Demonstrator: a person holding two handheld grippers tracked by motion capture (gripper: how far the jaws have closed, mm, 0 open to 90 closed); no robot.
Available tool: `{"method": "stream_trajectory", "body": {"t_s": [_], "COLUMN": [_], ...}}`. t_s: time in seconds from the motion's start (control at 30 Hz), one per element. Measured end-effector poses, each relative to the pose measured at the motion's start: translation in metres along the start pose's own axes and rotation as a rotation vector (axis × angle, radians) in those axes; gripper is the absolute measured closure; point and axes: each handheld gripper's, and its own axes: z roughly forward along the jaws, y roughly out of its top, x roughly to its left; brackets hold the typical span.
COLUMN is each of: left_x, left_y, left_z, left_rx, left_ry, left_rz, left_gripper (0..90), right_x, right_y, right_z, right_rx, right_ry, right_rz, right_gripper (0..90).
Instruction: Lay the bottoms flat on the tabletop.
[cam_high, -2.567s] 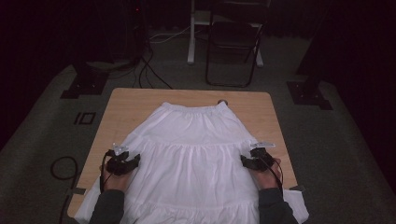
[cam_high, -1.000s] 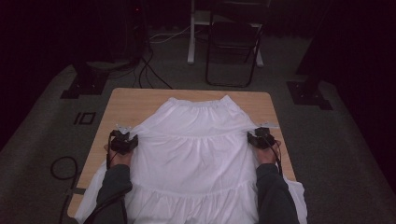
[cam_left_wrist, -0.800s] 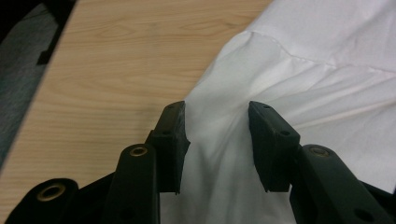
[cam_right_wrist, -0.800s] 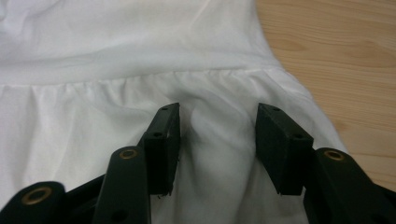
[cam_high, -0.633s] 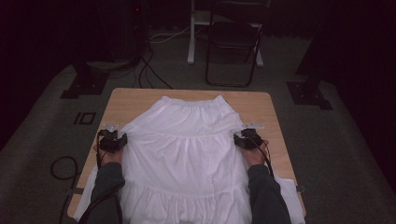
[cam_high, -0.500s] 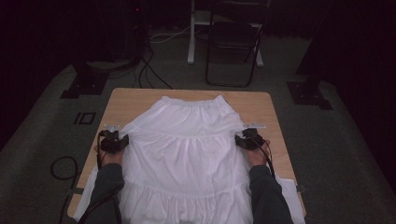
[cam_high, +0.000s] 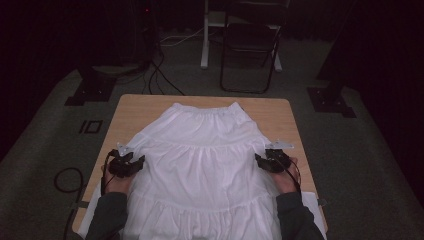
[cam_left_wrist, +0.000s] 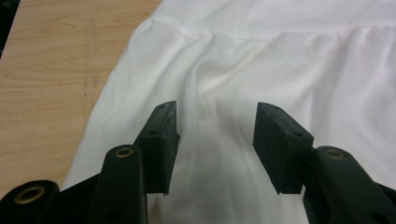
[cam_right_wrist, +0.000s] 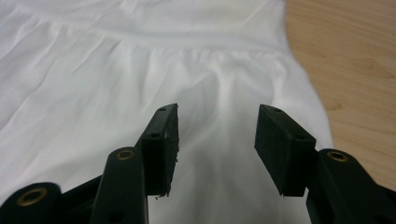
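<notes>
Skirt (cam_high: 205, 165) lies on table (cam_high: 145, 107), between 2 tongs.

Left hand-held gripper (cam_high: 136, 163), right hand-held gripper (cam_high: 261, 161): jaws apart, seemingly gripping nothing

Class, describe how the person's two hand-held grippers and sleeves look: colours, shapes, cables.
Both tools are black. The left hand-held gripper and right hand-held gripper each carry a pale three-cornered plate and a thin dark cable. Up close, the jaws end in flat rectangular black pads with small holes and brass-coloured pivot rings. The sleeves are dark grey.
</notes>
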Motion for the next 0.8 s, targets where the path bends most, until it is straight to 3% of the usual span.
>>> {"method": "stream_trajectory", "body": {"t_s": [0.1,0.4,0.57,0.8], "left_x": [-0.001,0.000,0.007,0.012], "left_y": [-0.004,-0.026,-0.040,-0.060], "left_z": [-0.008,-0.034,-0.049,-0.061], "left_rx": [-0.001,0.006,0.015,0.046], "left_ry": [-0.013,-0.022,-0.003,0.012], "left_rz": [0.006,0.005,-0.009,-0.015], "left_gripper": [49.8,49.5,49.4,49.1], "right_x": [0.005,0.005,-0.002,-0.019], "right_y": [-0.008,-0.035,-0.051,-0.077], "right_z": [-0.008,-0.037,-0.058,-0.081], "right_rx": [0.008,-0.009,-0.018,-0.021], "right_ry": [0.004,0.013,-0.006,-0.050], "right_rz": [-0.031,-0.023,-0.023,0.034], "right_gripper": [50.8,56.9,60.3,67.5]}}
